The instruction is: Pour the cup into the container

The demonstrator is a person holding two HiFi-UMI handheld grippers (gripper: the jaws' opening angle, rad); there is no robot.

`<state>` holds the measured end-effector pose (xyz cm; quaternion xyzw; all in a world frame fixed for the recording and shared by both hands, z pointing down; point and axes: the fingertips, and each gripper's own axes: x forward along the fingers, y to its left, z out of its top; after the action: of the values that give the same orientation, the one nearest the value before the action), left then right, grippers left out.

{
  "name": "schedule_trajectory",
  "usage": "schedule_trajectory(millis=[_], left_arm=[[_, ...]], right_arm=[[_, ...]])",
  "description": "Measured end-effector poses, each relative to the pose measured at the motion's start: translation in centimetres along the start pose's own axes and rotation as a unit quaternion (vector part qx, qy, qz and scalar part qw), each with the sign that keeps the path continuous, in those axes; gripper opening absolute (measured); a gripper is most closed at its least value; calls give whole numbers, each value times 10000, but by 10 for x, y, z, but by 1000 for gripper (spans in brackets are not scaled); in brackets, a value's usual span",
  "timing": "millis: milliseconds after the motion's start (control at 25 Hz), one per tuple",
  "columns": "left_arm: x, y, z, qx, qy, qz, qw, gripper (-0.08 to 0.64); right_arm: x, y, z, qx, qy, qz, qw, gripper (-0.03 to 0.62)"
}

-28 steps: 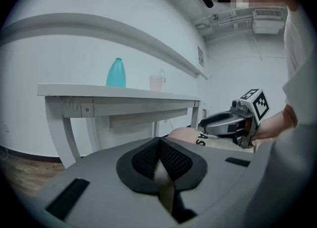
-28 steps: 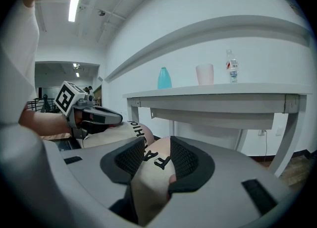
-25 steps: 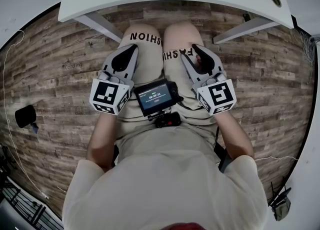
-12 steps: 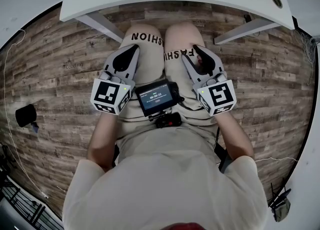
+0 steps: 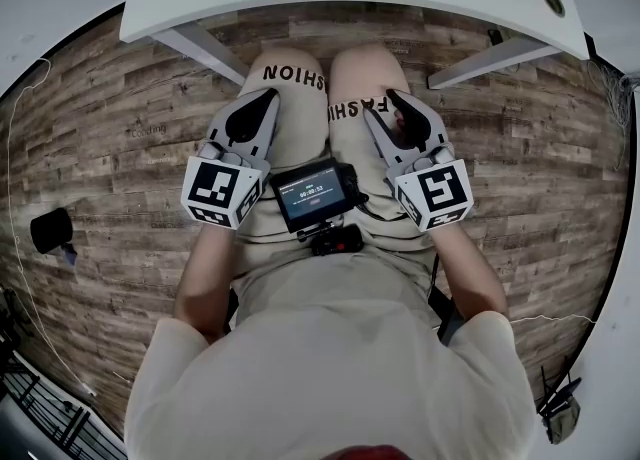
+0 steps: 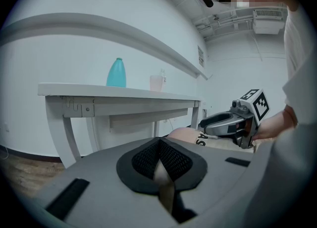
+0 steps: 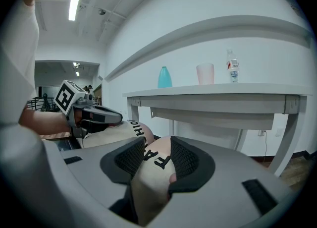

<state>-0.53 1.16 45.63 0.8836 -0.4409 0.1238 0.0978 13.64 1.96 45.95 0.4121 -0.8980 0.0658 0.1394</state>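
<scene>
- Left gripper (image 6: 159, 145): jaws closed together, empty.
- Right gripper (image 7: 157, 147): jaws partly apart, empty, over person's beige-clad knee (image 7: 151, 165).
- Pale pink translucent cup (image 7: 205, 74) stands on white table (image 7: 223, 91).

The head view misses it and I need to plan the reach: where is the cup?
In the right gripper view the cup stands on the white table, between the teal bottle on its left and the water bottle on its right.

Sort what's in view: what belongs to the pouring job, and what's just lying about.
Job:
cup
teal bottle, likely the container
white table
left gripper
right gripper

Lying about:
clear water bottle
camera on the lap
black object on the floor
</scene>
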Motion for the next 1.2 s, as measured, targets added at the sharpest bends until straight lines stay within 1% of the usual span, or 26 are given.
schedule_trajectory(millis=[1200], left_arm=[[0, 1, 0, -7, 10, -1, 10000, 11]], right_arm=[[1, -1, 1, 78, -10, 30, 10000, 164]])
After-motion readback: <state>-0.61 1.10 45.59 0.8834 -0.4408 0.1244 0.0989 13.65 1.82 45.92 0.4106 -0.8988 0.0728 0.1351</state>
